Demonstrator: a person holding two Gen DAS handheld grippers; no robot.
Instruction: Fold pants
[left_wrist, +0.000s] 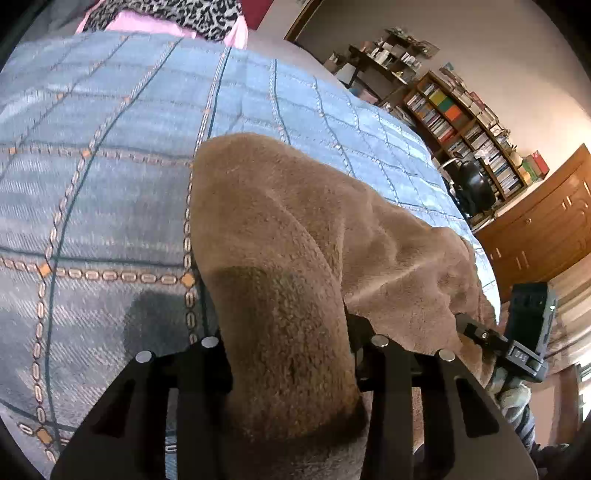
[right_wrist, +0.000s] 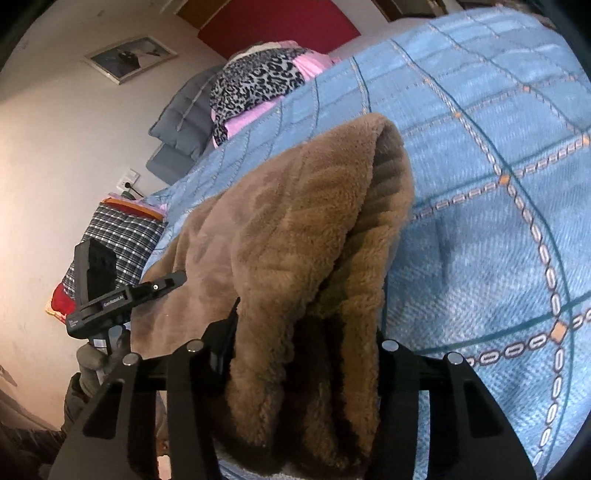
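The brown fleece pants (left_wrist: 295, 229) lie on a bed under a blue checked bedspread (left_wrist: 110, 166). The left claw (left_wrist: 291, 373) has its jaws closed on a thick fold of the pants, which rises straight ahead of it. The right claw (right_wrist: 303, 354) likewise pinches a bunched fold of the pants (right_wrist: 295, 221), the fabric draping away in front of it and to its left. In the right wrist view the other claw's body, left of the right claw, bears small white lettering that looks like "GenRobot.AI". In the left wrist view, grey letters on the right claw (left_wrist: 476, 332) are too blurred to read. Beyond the left claw, to its right, stands a bookshelf (left_wrist: 465, 122).
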